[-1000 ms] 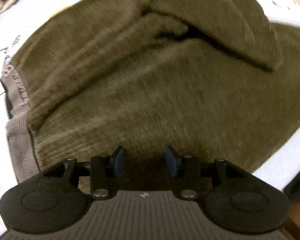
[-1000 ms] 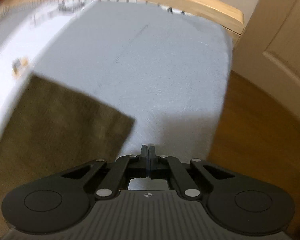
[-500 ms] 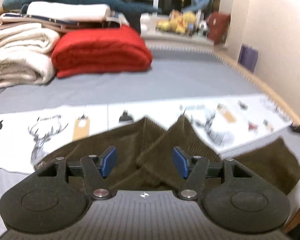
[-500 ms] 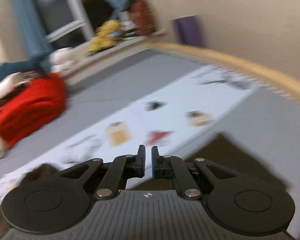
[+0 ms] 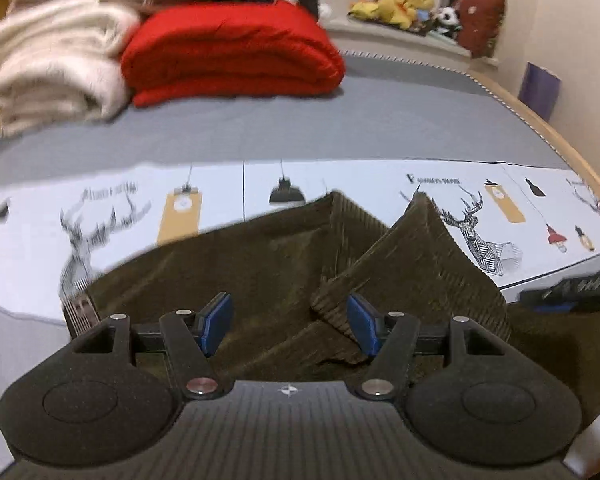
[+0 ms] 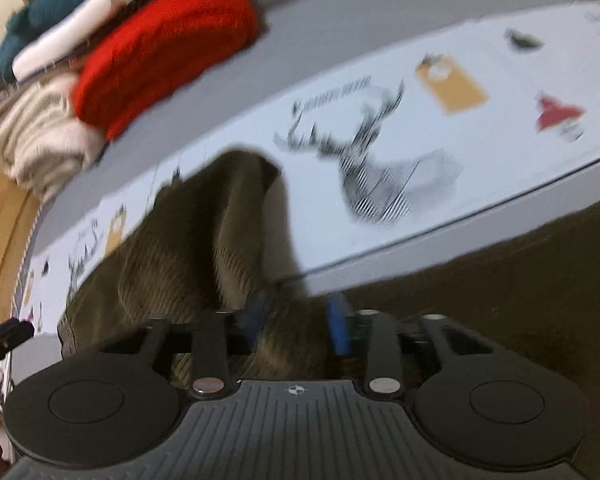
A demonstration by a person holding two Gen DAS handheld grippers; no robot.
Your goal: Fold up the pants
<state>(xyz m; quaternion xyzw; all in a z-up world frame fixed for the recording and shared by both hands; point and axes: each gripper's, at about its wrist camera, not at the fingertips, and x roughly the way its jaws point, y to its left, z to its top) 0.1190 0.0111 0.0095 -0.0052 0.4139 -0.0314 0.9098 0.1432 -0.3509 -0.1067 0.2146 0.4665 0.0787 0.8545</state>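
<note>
Pants [image 5: 268, 280] lie left-right just beyond both; left hand-held gripper [image 5: 290, 324] wide, empty; right hand-held gripper [image 6: 296, 322] jaws just opening, half-wide, empty.

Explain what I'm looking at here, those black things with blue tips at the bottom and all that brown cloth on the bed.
No robot here: a person holds hand-held tongs in each hand, each carrying a wide-angle camera looking along its two fingers. One picture comes from the left tongs, the other from the right tongs. The brown corduroy pants lie rumpled on a white printed sheet with deer drawings over a grey bed. A folded red blanket and cream blankets sit behind. Both tongs stand open, the right having just opened; neither grips the cloth.
</note>
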